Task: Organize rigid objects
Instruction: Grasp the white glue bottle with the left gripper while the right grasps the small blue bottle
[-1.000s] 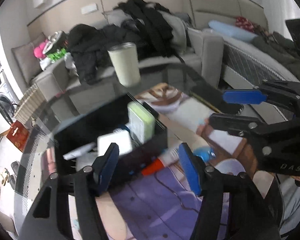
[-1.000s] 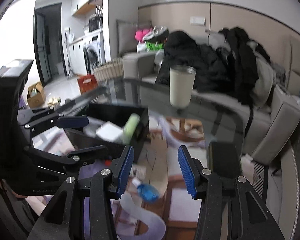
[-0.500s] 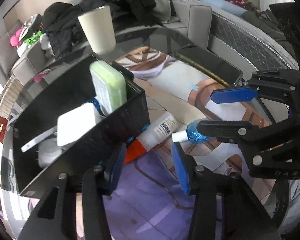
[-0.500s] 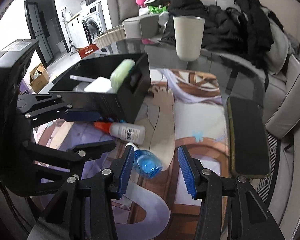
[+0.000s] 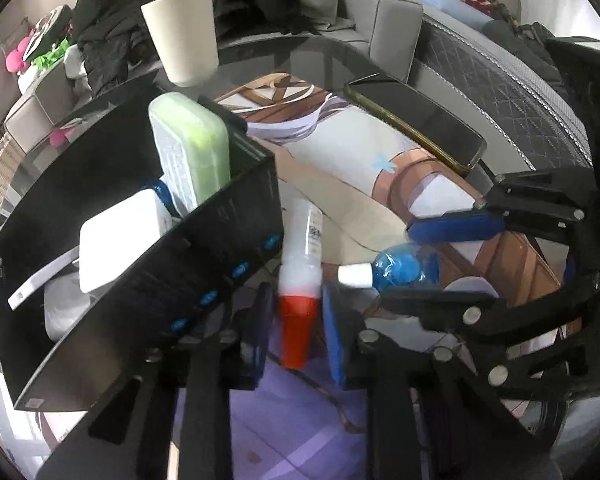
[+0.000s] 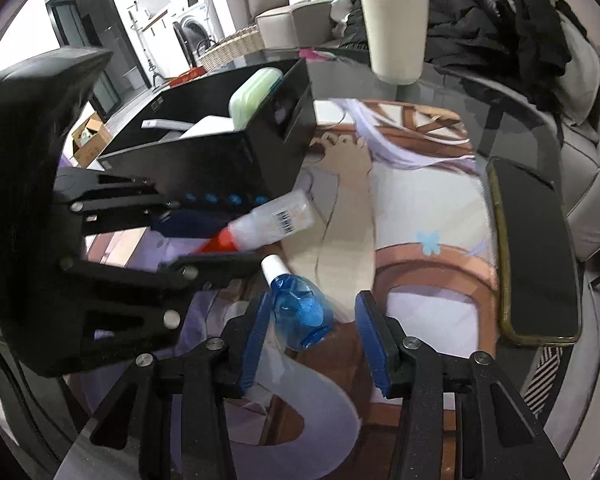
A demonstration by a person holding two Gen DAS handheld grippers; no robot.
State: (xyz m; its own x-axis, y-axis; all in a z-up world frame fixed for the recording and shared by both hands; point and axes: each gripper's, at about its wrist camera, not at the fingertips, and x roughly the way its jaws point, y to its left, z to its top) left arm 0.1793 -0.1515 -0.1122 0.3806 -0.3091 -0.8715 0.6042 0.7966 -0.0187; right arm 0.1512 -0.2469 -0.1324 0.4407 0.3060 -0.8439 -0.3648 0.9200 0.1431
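Note:
A white bottle with a red cone cap [image 5: 300,280] lies on the printed mat beside the black box [image 5: 204,240]. My left gripper [image 5: 296,320] is open, its blue pads either side of the red cap. A small blue bottle with a white cap [image 6: 300,312] lies just right of it. My right gripper [image 6: 312,332] is open, with the blue bottle between its pads, close to the left one. The black box holds a green case [image 5: 188,152], a white block [image 5: 120,236] and other white items. The white bottle also shows in the right wrist view [image 6: 272,224], and the blue bottle in the left wrist view [image 5: 396,268].
A cream cup [image 6: 396,32] stands at the table's far side. A dark phone [image 6: 536,248] lies on the right edge of the mat [image 6: 420,208]. A sofa with dark clothes [image 6: 500,12] is behind the glass table.
Both grippers have moved down and forward to the mat. The left one now straddles the red cap and the right one straddles the blue bottle. Both stay open.

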